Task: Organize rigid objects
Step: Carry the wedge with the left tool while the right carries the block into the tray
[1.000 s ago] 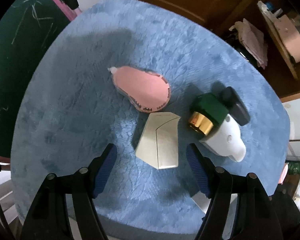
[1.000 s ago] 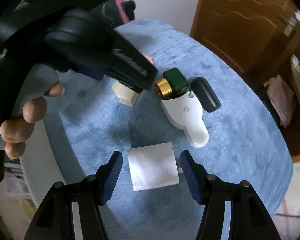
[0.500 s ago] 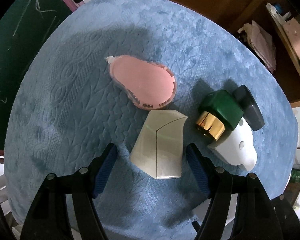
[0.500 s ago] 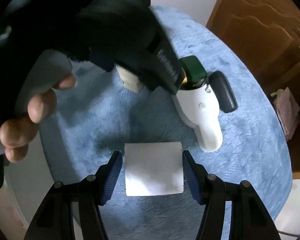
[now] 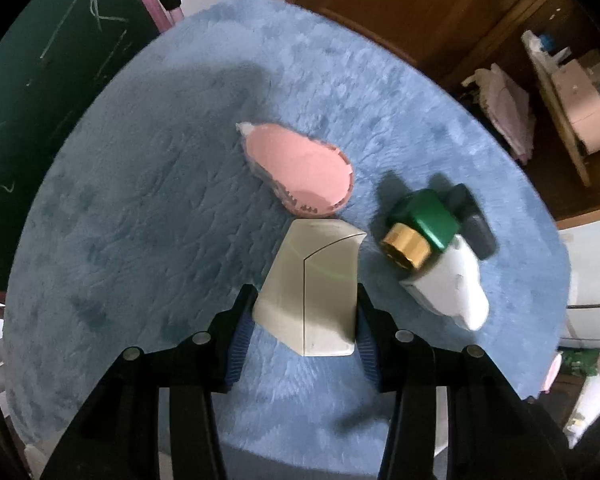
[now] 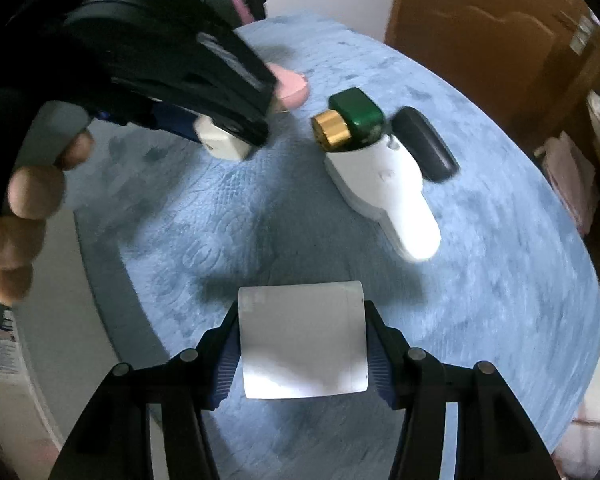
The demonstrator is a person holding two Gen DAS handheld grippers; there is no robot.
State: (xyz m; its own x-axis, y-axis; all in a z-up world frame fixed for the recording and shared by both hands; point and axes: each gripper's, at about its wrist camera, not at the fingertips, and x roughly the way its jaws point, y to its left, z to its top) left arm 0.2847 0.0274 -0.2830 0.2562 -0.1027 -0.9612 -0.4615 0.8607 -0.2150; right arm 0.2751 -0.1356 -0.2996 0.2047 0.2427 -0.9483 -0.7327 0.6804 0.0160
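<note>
On a round blue plush table [image 5: 140, 200], my left gripper [image 5: 304, 320] is shut on a beige wedge-shaped box [image 5: 312, 292], its blue pads against both sides. The same box shows in the right wrist view [image 6: 224, 142], held by the left gripper [image 6: 228, 136]. My right gripper [image 6: 302, 350] is shut on a white rectangular block [image 6: 302, 340]. A pink correction-tape dispenser [image 5: 300, 176] lies just beyond the beige box. A green bottle with a gold cap [image 5: 420, 232], a white handheld device [image 5: 448, 292] and a dark oblong object [image 5: 472, 220] lie together on the right.
A green chalkboard with a pink frame [image 5: 40, 80] stands to the left of the table. A brown wooden door [image 5: 400, 8] is behind it. Shelving with cloth and boxes [image 5: 560, 92] is at the far right. The table edge [image 6: 112, 264] runs close by the white block.
Both grippers have moved forward and closed: the left onto the beige box, the right onto the white block. One second ago both were open with the objects between their fingers.
</note>
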